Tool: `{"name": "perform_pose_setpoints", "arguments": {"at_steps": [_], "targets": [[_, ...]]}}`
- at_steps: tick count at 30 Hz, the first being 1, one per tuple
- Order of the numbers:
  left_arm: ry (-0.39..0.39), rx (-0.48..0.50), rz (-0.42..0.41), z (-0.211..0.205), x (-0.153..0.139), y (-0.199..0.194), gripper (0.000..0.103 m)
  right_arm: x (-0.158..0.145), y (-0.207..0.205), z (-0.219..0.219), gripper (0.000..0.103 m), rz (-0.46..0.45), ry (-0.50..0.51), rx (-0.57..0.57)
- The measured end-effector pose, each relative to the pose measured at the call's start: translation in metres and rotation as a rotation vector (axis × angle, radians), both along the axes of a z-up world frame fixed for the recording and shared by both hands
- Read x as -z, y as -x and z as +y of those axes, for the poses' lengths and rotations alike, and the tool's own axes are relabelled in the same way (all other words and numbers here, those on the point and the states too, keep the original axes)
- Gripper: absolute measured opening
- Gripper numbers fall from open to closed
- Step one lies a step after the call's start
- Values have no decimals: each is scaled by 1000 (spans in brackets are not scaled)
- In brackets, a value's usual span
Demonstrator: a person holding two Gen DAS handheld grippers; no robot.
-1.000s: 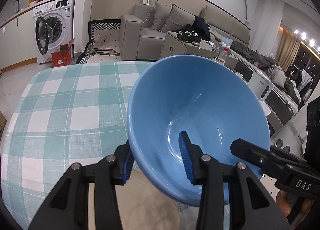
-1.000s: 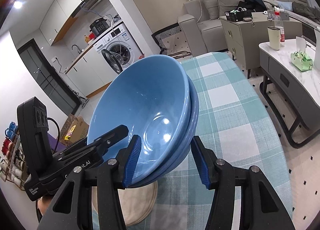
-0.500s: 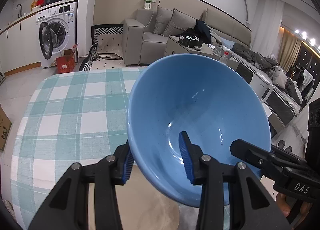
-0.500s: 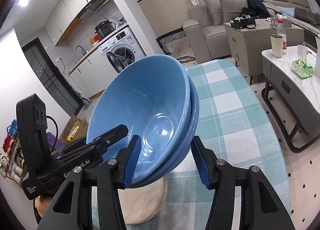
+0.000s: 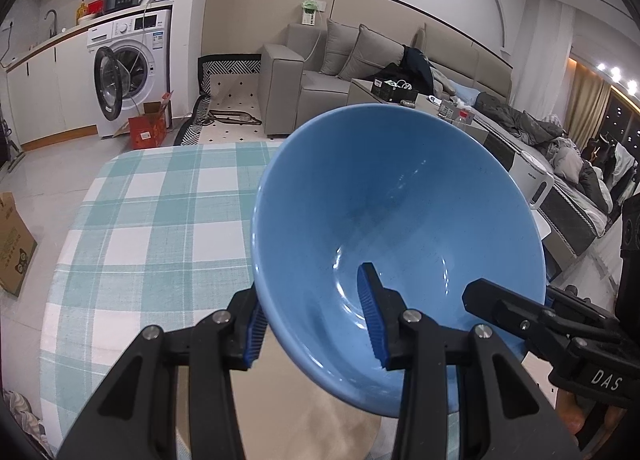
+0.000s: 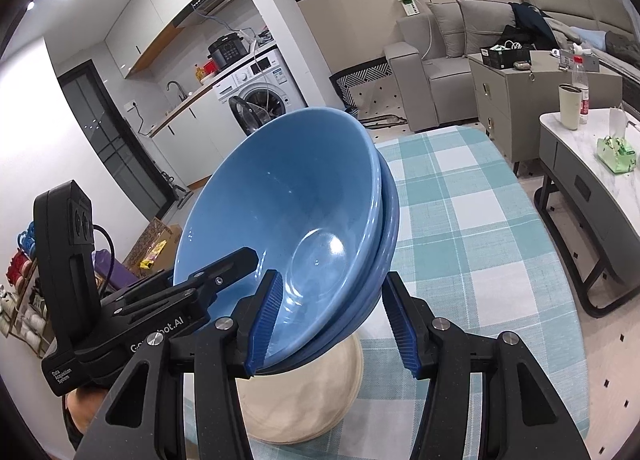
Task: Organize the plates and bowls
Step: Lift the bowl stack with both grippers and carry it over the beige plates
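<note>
A stack of blue bowls [image 6: 288, 211] is held tilted in the air above a cream plate [image 6: 304, 400] on the checked tablecloth. My left gripper [image 5: 316, 320] is shut on the rim of the blue bowls [image 5: 400, 219], one finger inside and one outside. My right gripper [image 6: 332, 320] is shut on the opposite rim of the stack, one pad inside and one outside. In the right wrist view the stack shows two or three nested rims. The cream plate also shows in the left wrist view [image 5: 312, 420], below the bowls.
The table [image 5: 160, 211] has a green-and-white checked cloth and rounded edges. A marble-topped side table [image 6: 580, 163] stands to the right. A sofa [image 5: 320, 79] and a washing machine [image 5: 128, 71] stand beyond the table.
Both grippers and the bowls have risen a little and drawn back; more of the tablecloth and cream plate shows below. The grip on the bowls is the same.
</note>
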State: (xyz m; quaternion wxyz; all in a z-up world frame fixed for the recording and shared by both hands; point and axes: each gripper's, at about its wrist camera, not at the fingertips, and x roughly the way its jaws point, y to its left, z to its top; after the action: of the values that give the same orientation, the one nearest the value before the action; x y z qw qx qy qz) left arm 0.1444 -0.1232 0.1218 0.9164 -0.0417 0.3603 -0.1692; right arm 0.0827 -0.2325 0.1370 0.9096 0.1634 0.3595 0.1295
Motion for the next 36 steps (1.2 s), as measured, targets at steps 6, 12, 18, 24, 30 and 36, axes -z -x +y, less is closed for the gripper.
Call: {"name": "perform_pose_setpoints", "arguments": {"at_steps": [6,12,18,24,30,36], "targets": [[-3,-27,-10,16,0,7,41,4,-2,17,53,16,6,-39],[-25,-58,-11,30,8,12,41,12,-5,33,53,35,11,-75],[-32,-80,6,43,19,16,41,22,-7,48,53,67,20,-106],[-40,-103,26,52,31,18,41,33,-9,61,53,94,26,-136],[-40,-120,52,60,44,16,41,46,-14,69,53,125,28,-154],[-43,-126,82,65,58,15,41,56,-18,74,53,148,28,-160]]}}
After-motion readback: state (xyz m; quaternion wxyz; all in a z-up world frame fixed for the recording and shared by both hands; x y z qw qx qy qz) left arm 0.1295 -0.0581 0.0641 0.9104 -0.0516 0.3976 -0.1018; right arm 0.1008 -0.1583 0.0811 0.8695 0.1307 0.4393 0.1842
